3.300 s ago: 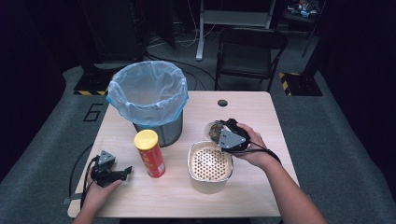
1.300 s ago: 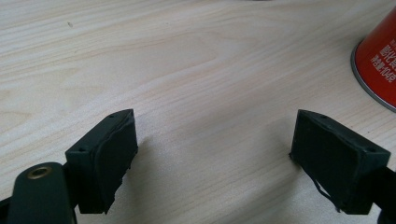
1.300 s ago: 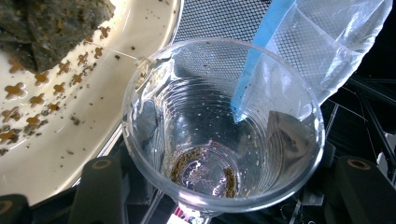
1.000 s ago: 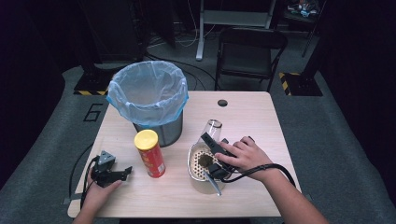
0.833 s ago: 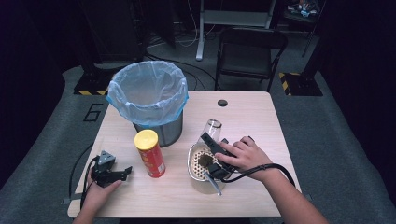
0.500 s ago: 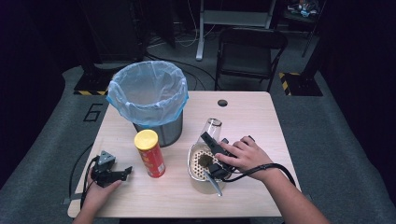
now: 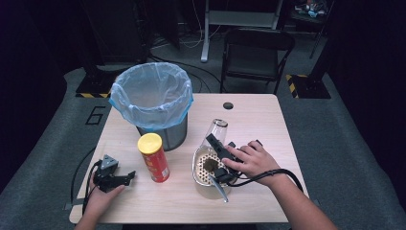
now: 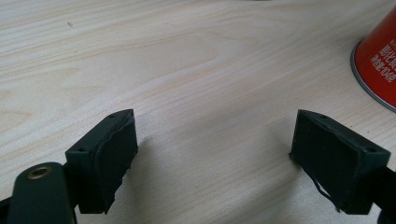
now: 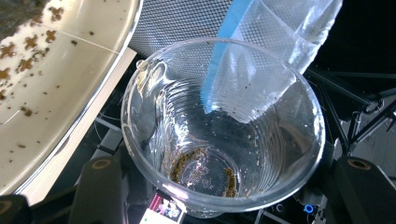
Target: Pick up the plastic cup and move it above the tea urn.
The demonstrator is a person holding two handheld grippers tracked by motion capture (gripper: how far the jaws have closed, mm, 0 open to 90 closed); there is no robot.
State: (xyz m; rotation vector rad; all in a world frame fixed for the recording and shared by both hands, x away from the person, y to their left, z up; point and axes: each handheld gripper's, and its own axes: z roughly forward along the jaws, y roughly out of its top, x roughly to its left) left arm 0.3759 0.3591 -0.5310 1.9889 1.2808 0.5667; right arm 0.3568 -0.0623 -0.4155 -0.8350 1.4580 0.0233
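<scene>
The right gripper (image 7: 221, 160), at lower centre of the high view, pinches a clear plastic cup (image 7: 216, 132) between its jaws, tilted mouth-down over the strainer bowl (image 7: 203, 165). Judged from the dark clump in the strainer and the few residues on the cup bottom (image 9: 201, 170), pouring is nearly complete; discarding the cup likely remains. The left gripper (image 7: 112, 175) rests at lower left, jaws spread on bare table (image 8: 196, 70).

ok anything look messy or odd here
Brown residue still clings to the base of the clear plastic cup, held tipped in the right gripper over the white perforated strainer. A brown clump sits in it; flecks dot its wall.
</scene>
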